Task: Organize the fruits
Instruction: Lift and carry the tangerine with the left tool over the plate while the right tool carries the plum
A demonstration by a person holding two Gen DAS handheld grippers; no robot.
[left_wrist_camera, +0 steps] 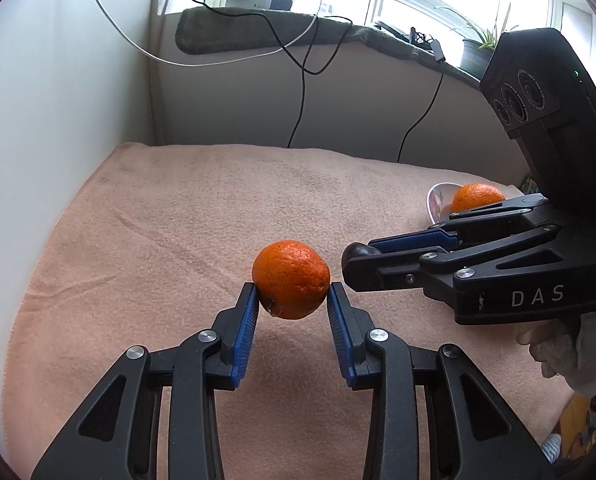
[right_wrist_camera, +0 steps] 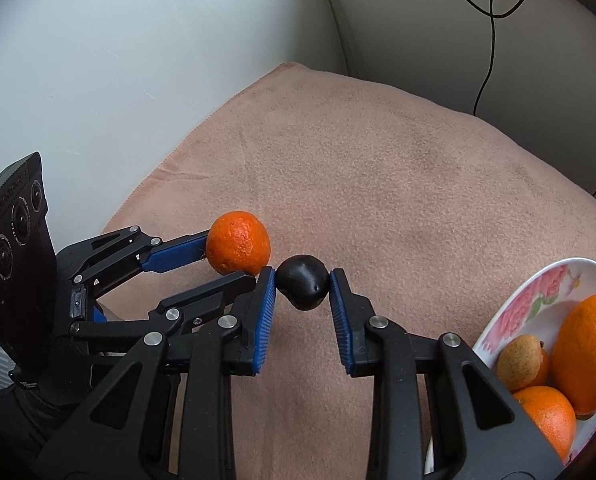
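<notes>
"DAS" in pale letters on right gripper (left_wrist_camera: 351, 258) body

Each wrist camera close behind its own tongs, facing forward over the pink blanket (left_wrist_camera: 178, 220), both views sharing its middle

Mandarin (left_wrist_camera: 290, 284): pitted, slightly glossy peel. Dark plum (right_wrist_camera: 302, 287): smooth, faint sheen. Left tool (left_wrist_camera: 290, 300), right tool (right_wrist_camera: 302, 289): matt black plastic, ribbed blue pads, shiny metal rivets. Blanket (left_wrist_camera: 178, 208): fuzzy matt peach cloth. Bowl (right_wrist_camera: 537, 292): glossy floral glaze.
</notes>
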